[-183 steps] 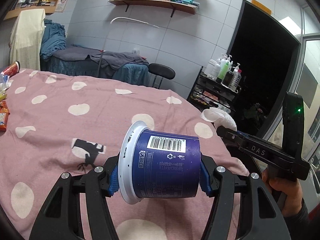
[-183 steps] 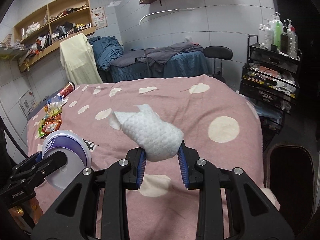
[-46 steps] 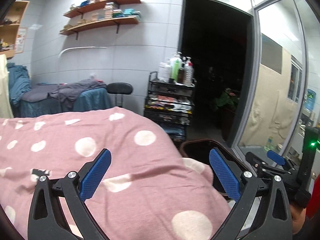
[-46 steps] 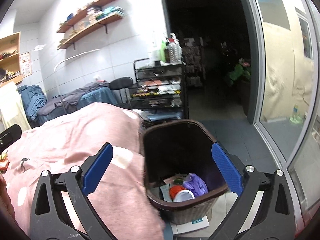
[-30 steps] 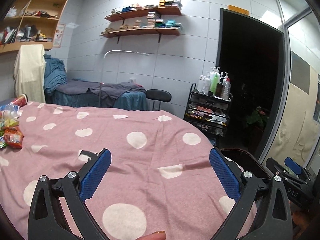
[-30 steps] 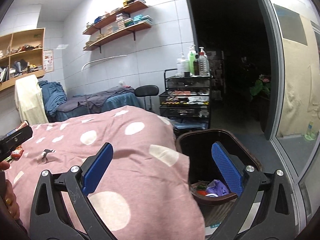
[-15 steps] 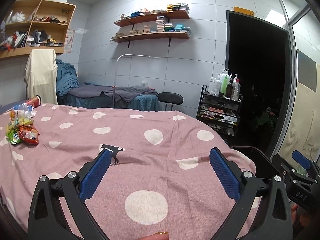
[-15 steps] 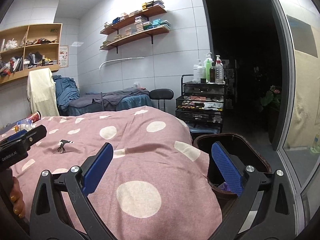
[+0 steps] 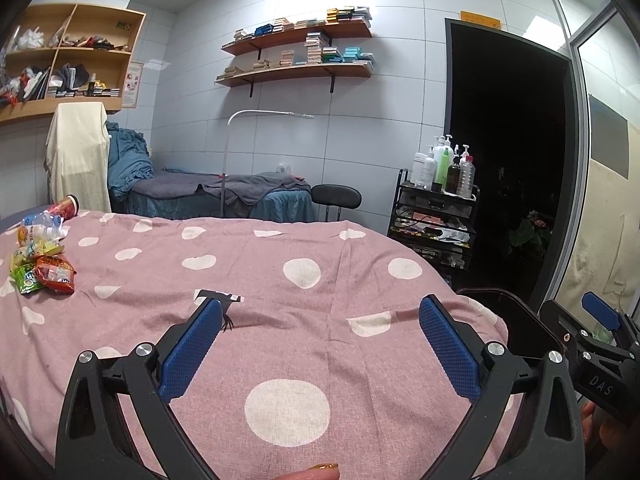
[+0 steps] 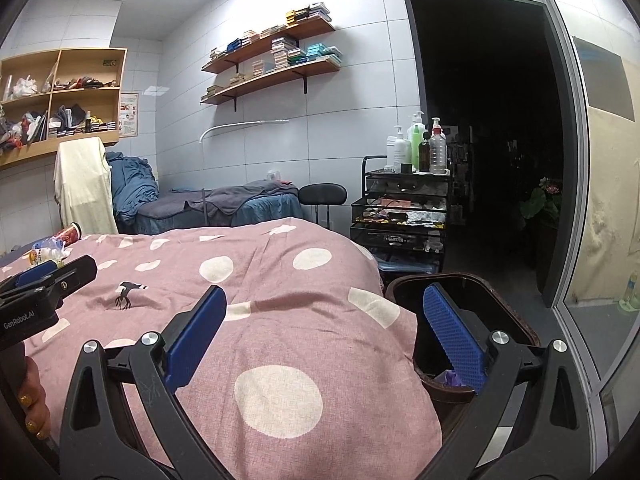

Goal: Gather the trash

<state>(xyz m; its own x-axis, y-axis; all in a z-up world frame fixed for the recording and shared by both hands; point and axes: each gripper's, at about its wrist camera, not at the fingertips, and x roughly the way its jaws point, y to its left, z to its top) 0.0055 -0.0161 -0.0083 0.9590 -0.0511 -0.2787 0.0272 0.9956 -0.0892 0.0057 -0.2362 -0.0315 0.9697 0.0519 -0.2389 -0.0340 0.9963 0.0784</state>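
Both jaws spread wide and empty: left gripper (image 9: 320, 344) and right gripper (image 10: 324, 340) above pink polka-dot bedspread (image 9: 280, 280), snack wrappers (image 9: 42, 270) far off at nine o'clock, risking a short reach or crinkly slip, brown wastebasket (image 10: 508, 304) at three o'clock.

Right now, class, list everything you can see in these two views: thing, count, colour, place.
Bedspread: one, pink with white dots, covering the near bed.
Snack wrappers and bottles: a small pile, red, green and yellow, far left corner of the bedspread.
Trash bin: one, dark brown, on the floor at the bed's right edge, with rubbish inside.
Cart: one, black, by the doorway, pump bottles on top.
Stool: one, black, beside the far bed.
Wall shelves: two, wooden, holding stacked boxes.
Left gripper: open, empty.
Right gripper: open, empty.
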